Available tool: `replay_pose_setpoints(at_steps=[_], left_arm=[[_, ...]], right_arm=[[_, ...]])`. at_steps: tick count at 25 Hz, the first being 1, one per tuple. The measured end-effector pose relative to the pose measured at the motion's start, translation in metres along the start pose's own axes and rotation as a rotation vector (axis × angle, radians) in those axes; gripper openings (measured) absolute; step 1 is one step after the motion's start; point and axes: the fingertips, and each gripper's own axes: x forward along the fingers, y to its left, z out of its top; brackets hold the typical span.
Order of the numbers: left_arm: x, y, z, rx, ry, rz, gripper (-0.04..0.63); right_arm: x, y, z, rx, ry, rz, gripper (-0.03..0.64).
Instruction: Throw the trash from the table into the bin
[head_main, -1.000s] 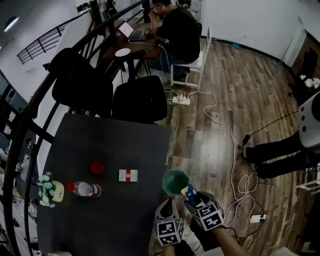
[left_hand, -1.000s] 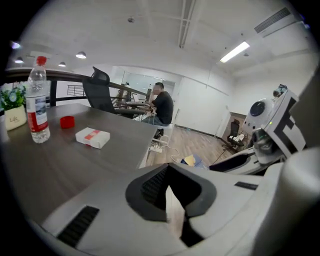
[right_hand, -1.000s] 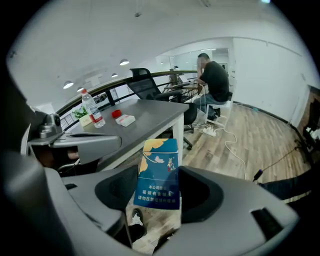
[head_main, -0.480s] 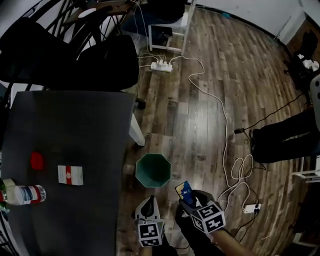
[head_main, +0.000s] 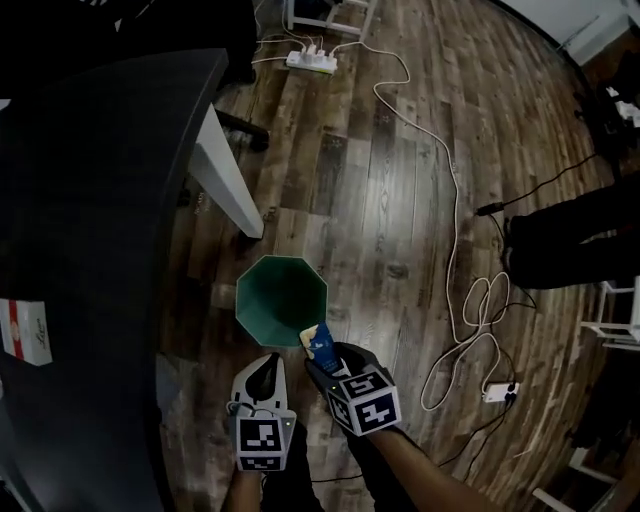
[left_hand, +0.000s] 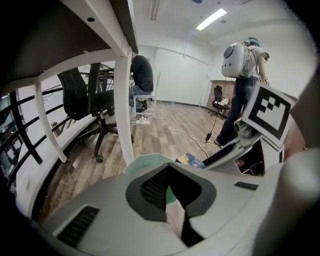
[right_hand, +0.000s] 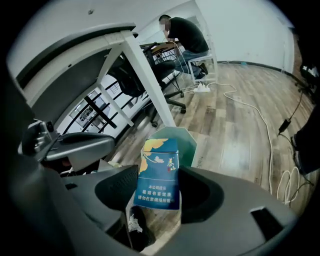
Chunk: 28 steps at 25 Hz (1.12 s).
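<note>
My right claw (head_main: 318, 356) is pinching a small blue box (head_main: 320, 342). In the right gripper view the blue box (right_hand: 160, 170) stands up tall between the two dark pads (right_hand: 117, 187), and both pads press on its sides. In the head view the box hangs over the lower right edge of the green bin (head_main: 281, 300). The bin sits on the wood floor in the middle of the frame, next to the white table leg (head_main: 222, 175). My left claw (head_main: 262, 376) is just left of the right one. Its tips are pressed together with nothing in them. A little white and red box (head_main: 22, 331) lies on the dark table (head_main: 90, 200) at the left edge.
</note>
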Motion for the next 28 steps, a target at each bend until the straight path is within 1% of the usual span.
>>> replay_pose_setpoints(at_steps=[2, 4, 7, 10, 12, 13, 14, 15, 19, 22, 26, 27, 28], left_arm=[[0.015, 0.001, -0.007, 0.006, 0.000, -0.007, 0.026], [0.026, 0.001, -0.013, 0.006, -0.001, -0.015, 0.026], [0.039, 0.001, -0.018, -0.001, -0.010, -0.026, 0.026], [0.054, 0.002, -0.022, 0.021, -0.001, -0.047, 0.026], [0.062, 0.017, -0.029, 0.007, 0.009, -0.028, 0.026], [0.066, 0.026, -0.031, -0.010, 0.011, -0.011, 0.026], [0.069, 0.033, -0.033, -0.026, 0.011, 0.003, 0.026], [0.072, 0.037, -0.033, -0.037, 0.011, 0.013, 0.026], [0.068, 0.029, -0.027, -0.022, 0.015, 0.010, 0.026], [0.053, 0.024, -0.019, -0.040, 0.025, 0.018, 0.026], [0.029, 0.014, 0.001, -0.063, 0.029, 0.031, 0.026], [0.022, 0.011, 0.008, -0.071, 0.030, 0.033, 0.026], [0.014, 0.007, 0.014, -0.076, 0.033, 0.034, 0.026]], right_arm=[[0.017, 0.000, 0.007, -0.037, -0.007, -0.002, 0.279], [0.034, -0.004, 0.015, -0.052, -0.018, -0.021, 0.281], [0.054, -0.011, 0.027, -0.051, -0.029, -0.055, 0.281], [0.069, -0.019, 0.033, -0.055, -0.026, -0.077, 0.275], [0.080, -0.020, 0.033, -0.054, -0.035, -0.092, 0.267], [0.085, -0.022, 0.033, -0.049, -0.047, -0.099, 0.215], [0.088, -0.023, 0.034, -0.045, -0.060, -0.102, 0.202], [0.089, -0.025, 0.034, -0.043, -0.068, -0.103, 0.204], [0.075, -0.034, 0.021, -0.034, -0.073, -0.099, 0.206], [0.058, -0.038, 0.012, -0.037, -0.062, -0.108, 0.205], [0.024, -0.032, 0.018, -0.026, -0.071, -0.111, 0.200], [0.011, -0.029, 0.021, -0.017, -0.076, -0.111, 0.175], [-0.002, -0.025, 0.024, -0.001, -0.085, -0.112, 0.173]])
